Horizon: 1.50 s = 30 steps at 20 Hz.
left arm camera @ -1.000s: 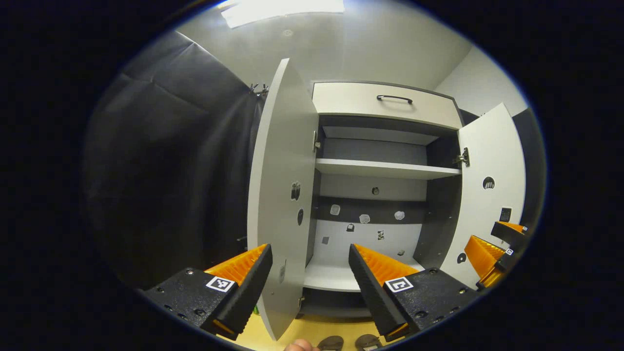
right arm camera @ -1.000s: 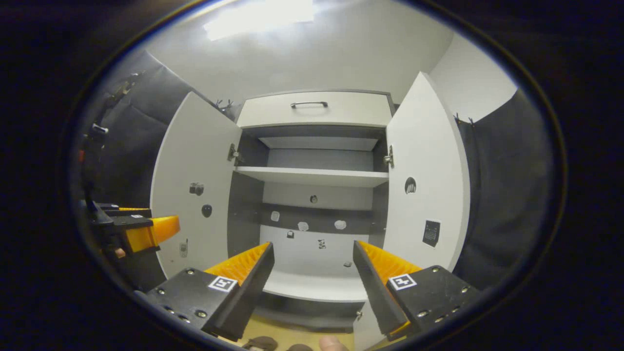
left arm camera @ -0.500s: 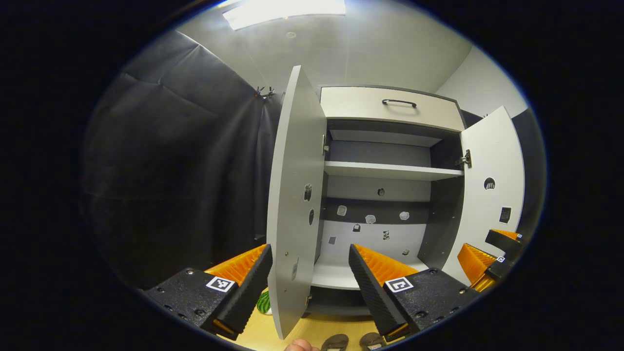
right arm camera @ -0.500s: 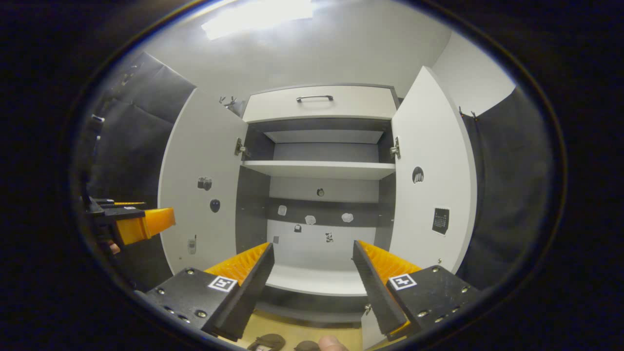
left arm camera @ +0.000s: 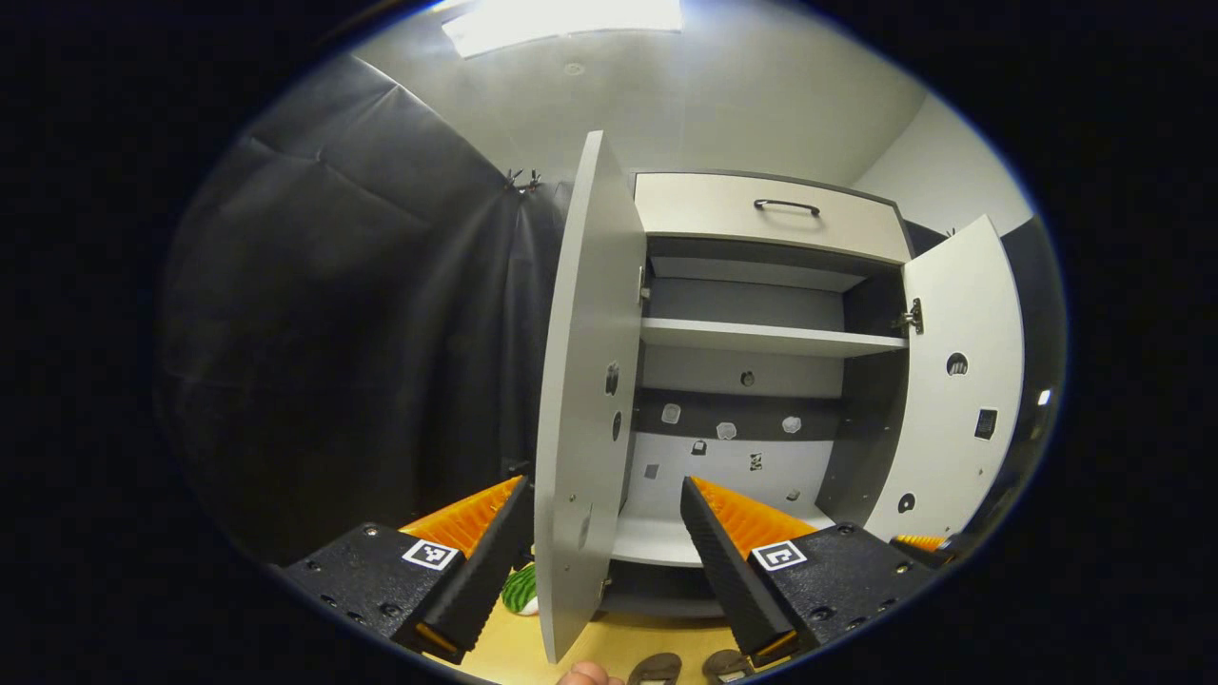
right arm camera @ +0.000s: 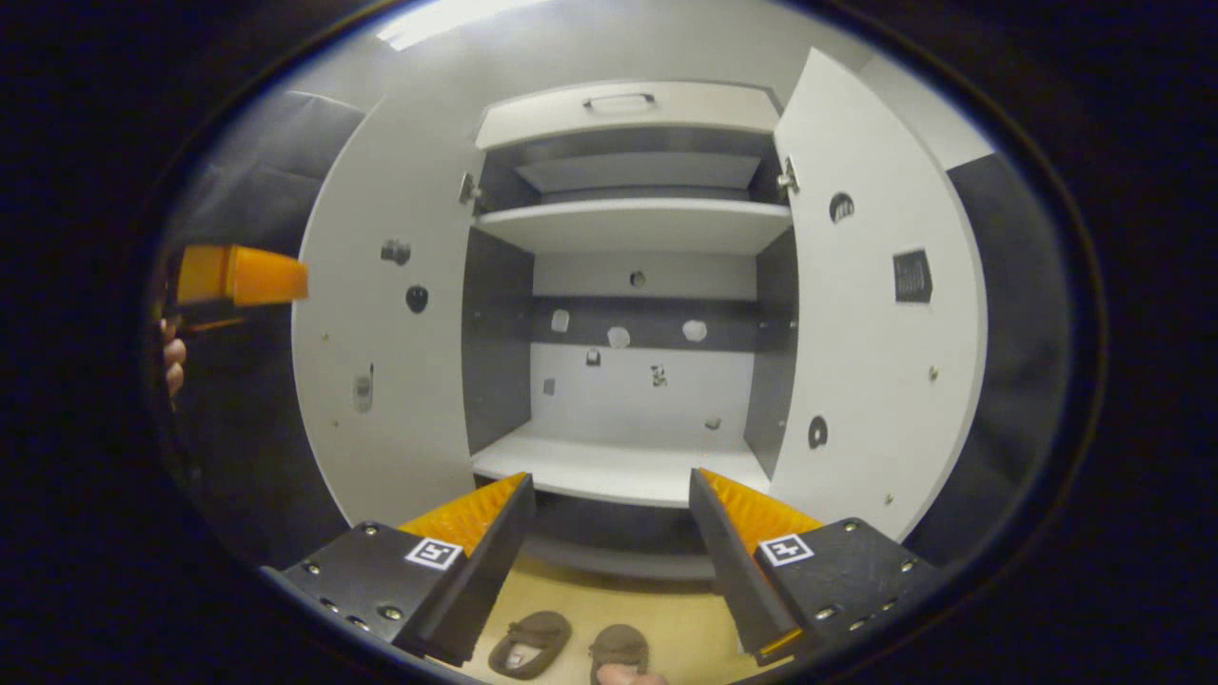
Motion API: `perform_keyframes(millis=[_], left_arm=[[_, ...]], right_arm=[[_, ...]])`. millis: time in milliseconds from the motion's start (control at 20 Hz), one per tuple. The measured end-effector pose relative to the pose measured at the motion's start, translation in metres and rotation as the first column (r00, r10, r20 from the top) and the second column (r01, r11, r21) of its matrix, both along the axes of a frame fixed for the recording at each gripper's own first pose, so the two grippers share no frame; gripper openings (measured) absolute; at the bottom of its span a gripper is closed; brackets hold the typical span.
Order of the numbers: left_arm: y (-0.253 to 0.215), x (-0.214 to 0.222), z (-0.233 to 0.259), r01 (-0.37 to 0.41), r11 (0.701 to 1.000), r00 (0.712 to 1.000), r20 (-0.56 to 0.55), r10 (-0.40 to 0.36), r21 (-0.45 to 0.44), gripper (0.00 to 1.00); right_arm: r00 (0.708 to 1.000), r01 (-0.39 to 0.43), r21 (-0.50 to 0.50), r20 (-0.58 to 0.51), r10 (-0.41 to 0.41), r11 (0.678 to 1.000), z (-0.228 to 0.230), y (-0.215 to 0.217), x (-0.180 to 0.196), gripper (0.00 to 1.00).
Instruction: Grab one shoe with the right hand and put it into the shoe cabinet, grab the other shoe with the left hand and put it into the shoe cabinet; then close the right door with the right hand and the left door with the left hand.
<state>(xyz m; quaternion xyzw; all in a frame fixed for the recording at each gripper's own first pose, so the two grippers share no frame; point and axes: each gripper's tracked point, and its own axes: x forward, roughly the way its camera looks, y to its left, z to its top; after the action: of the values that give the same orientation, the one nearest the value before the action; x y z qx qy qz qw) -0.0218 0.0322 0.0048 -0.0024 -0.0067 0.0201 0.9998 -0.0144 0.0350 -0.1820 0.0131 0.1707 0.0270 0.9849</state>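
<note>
Two brown shoes lie side by side on the yellowish floor in front of the shoe cabinet. My right gripper is open and empty, hanging above and just behind them, facing the bottom shelf. The same shoes peek in at the lower edge of the left gripper view. My left gripper is open and empty, and the edge of the left door stands between its fingers farther off. In the right gripper view the left gripper shows at far left, held by a hand.
Both cabinet doors stand wide open: left door, right door. Inside are a middle shelf and a drawer on top. A green striped object lies on the floor by the left door. Black cloth hangs on both sides.
The right gripper has tipped downward, so the shoes and floor come into its view. In the left gripper view the right gripper has sunk to the lower right edge.
</note>
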Motion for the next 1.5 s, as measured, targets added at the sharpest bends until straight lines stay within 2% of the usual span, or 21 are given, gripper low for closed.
perform_keyframes(millis=[200, 300, 400, 450, 550, 600, 650, 700, 800, 850, 950, 1000, 1100, 1150, 1300, 1350, 1400, 1500], left_arm=[[0.009, 0.001, -0.002, -0.01, 1.0, 1.0, -0.007, 0.01, 0.013, 0.96], [0.013, 0.001, -0.002, -0.014, 1.0, 1.0, -0.006, 0.014, 0.015, 0.96], [0.016, 0.001, -0.002, -0.018, 1.0, 1.0, -0.006, 0.018, 0.016, 0.93], [0.018, 0.002, -0.001, -0.02, 1.0, 1.0, -0.004, 0.021, 0.016, 1.0], [0.022, 0.002, -0.001, -0.027, 0.999, 1.0, -0.005, 0.027, 0.017, 0.96], [0.024, 0.001, -0.003, -0.031, 0.999, 0.999, -0.008, 0.031, 0.018, 0.96], [0.026, 0.001, -0.003, -0.034, 0.999, 0.999, -0.011, 0.035, 0.019, 1.0], [0.028, 0.001, -0.004, -0.037, 0.999, 0.999, -0.013, 0.037, 0.019, 0.93], [0.032, 0.0, -0.005, -0.044, 0.999, 0.999, -0.015, 0.045, 0.019, 0.96], [0.034, -0.001, -0.006, -0.048, 0.999, 0.999, -0.016, 0.048, 0.02, 0.92], [0.037, -0.002, -0.006, -0.057, 0.998, 0.998, -0.017, 0.057, 0.022, 1.0], [0.038, -0.003, -0.007, -0.06, 0.998, 0.998, -0.019, 0.06, 0.022, 1.0], [0.04, -0.006, -0.008, -0.063, 0.998, 0.998, -0.023, 0.064, 0.023, 1.0], [0.042, -0.007, -0.007, -0.066, 0.998, 0.998, -0.024, 0.067, 0.024, 0.96], [0.048, -0.014, -0.009, -0.082, 0.996, 0.996, -0.031, 0.083, 0.027, 0.96], [0.052, -0.017, -0.009, -0.092, 0.995, 0.995, -0.035, 0.093, 0.028, 1.0], [0.056, -0.019, -0.011, -0.105, 0.994, 0.994, -0.04, 0.106, 0.032, 0.96], [0.066, -0.026, -0.012, -0.135, 0.99, 0.989, -0.048, 0.137, 0.045, 0.96]], right_arm=[[0.994, -0.021, -0.019, -0.111, 0.019, 1.0, -0.088, 0.006, -0.017, 0.98], [0.99, -0.017, -0.03, -0.141, 0.013, 0.999, -0.117, 0.005, -0.025, 0.98], [0.977, -0.024, -0.032, -0.212, 0.016, 0.999, -0.152, 0.008, -0.037, 0.98], [0.971, -0.026, -0.034, -0.24, 0.017, 0.999, -0.166, 0.008, -0.042, 0.98], [0.958, -0.031, -0.042, -0.287, 0.017, 0.999, -0.19, 0.005, -0.051, 0.98], [0.95, -0.034, -0.048, -0.313, 0.017, 0.998, -0.203, 0.004, -0.056, 0.98], [0.941, -0.039, -0.05, -0.339, 0.02, 0.998, -0.216, 0.006, -0.062, 0.98], [0.928, -0.045, -0.052, -0.372, 0.023, 0.998, -0.228, 0.006, -0.068, 0.98], [0.908, -0.054, -0.047, -0.418, 0.03, 0.997, -0.248, 0.007, -0.079, 0.98], [0.901, -0.057, -0.045, -0.432, 0.031, 0.997, -0.256, 0.007, -0.083, 0.98], [0.885, -0.064, -0.047, -0.465, 0.035, 0.997, -0.271, 0.008, -0.094, 0.98], [0.876, -0.071, -0.045, -0.481, 0.041, 0.996, -0.278, 0.009, -0.098, 0.98], [0.851, -0.085, -0.034, -0.522, 0.055, 0.996, -0.295, 0.014, -0.107, 0.98], [0.839, -0.089, -0.028, -0.54, 0.059, 0.996, -0.305, 0.015, -0.111, 0.98], [0.792, -0.104, -0.011, -0.606, 0.076, 0.995, -0.337, 0.021, -0.122, 0.98], [0.778, -0.108, -0.009, -0.623, 0.079, 0.994, -0.347, 0.021, -0.123, 0.98], [0.765, -0.113, -0.014, -0.639, 0.078, 0.994, -0.357, 0.021, -0.122, 0.98], [0.75, -0.115, -0.022, -0.657, 0.072, 0.993, -0.374, 0.021, -0.12, 0.98]])
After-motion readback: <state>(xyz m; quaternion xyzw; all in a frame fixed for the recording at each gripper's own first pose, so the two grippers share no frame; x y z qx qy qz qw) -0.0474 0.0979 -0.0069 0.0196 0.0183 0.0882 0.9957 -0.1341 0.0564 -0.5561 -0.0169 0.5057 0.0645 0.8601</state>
